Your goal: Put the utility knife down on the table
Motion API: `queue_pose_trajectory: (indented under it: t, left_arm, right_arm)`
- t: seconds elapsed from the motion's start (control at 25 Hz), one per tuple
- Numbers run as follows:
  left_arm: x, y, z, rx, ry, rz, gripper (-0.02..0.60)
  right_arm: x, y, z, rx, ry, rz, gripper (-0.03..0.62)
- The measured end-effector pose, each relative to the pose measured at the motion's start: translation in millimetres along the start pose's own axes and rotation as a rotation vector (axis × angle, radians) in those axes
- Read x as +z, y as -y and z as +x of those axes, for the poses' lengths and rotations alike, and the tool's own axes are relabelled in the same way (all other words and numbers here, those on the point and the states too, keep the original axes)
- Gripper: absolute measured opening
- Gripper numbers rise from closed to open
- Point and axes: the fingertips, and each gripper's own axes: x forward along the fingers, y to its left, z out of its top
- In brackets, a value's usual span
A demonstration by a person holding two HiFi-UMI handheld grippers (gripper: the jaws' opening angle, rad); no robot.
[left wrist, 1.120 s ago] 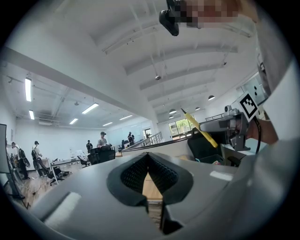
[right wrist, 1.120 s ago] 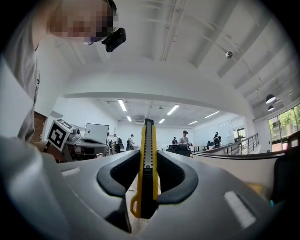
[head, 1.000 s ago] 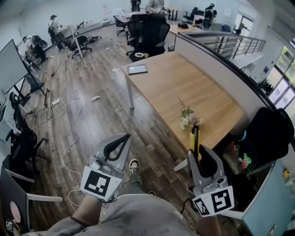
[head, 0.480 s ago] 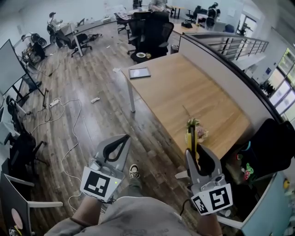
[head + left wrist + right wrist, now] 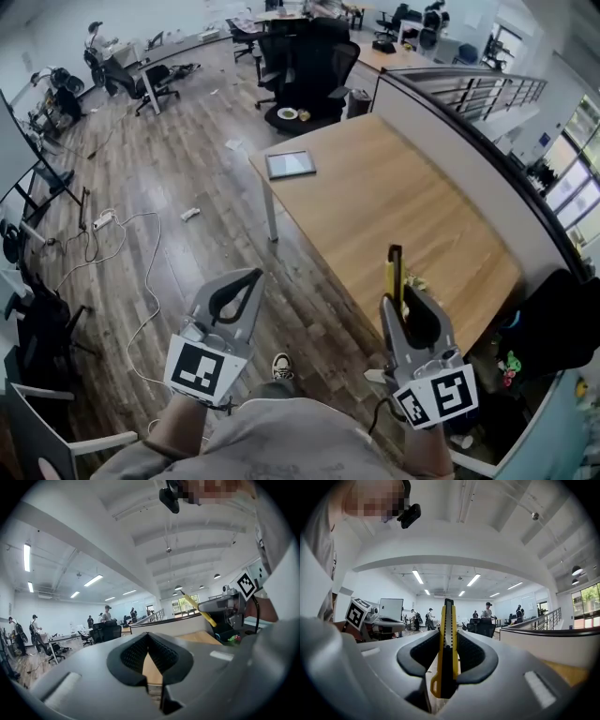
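A yellow and black utility knife [image 5: 395, 270] stands blade-end up between the jaws of my right gripper [image 5: 401, 302], which is shut on it. It hangs over the near corner of the long wooden table [image 5: 375, 202], above the surface. From the right gripper view the knife [image 5: 448, 620] runs straight up the middle of the right gripper [image 5: 448, 651]. My left gripper [image 5: 249, 279] is over the wood floor left of the table, shut with nothing in it [image 5: 148, 637]. The left gripper view also catches the knife [image 5: 199, 610] from the side.
A tablet [image 5: 291, 164] lies at the table's far left corner. A small pale flower bunch [image 5: 414, 281] peeks out beside the right gripper. Black office chairs [image 5: 314, 61] stand beyond the table. A white partition [image 5: 469, 150] lines its right side. Cables [image 5: 141, 272] trail across the floor.
The view has moved closer to the table. The knife and right gripper now cover the flower bunch that stood ahead of them. Both grippers keep their hold and pose.
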Motion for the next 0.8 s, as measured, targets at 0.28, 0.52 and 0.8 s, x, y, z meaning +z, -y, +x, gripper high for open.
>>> queue_pose_trajectory:
  t: [0.28,0.52,0.8]
  left_arm:
    - [-7.6,-91.0,45.8,-0.008,0.005,0.0,0.002]
    - [-18.0,-133.0,76.8,-0.004,0.003,-0.025,0.002]
    - [-32.4,-163.6,133.6,-0.004,-0.029,-0.033,0.0]
  right_arm:
    - [10.5,-6.0,98.9,-0.026,-0.006,-0.054,0.124]
    - [6.1,4.7,155.8,-0.019,-0.026,-0.059,0.124]
    - [-11.2,48.9,208.3,-0.04,-0.057,-0.032,0.124]
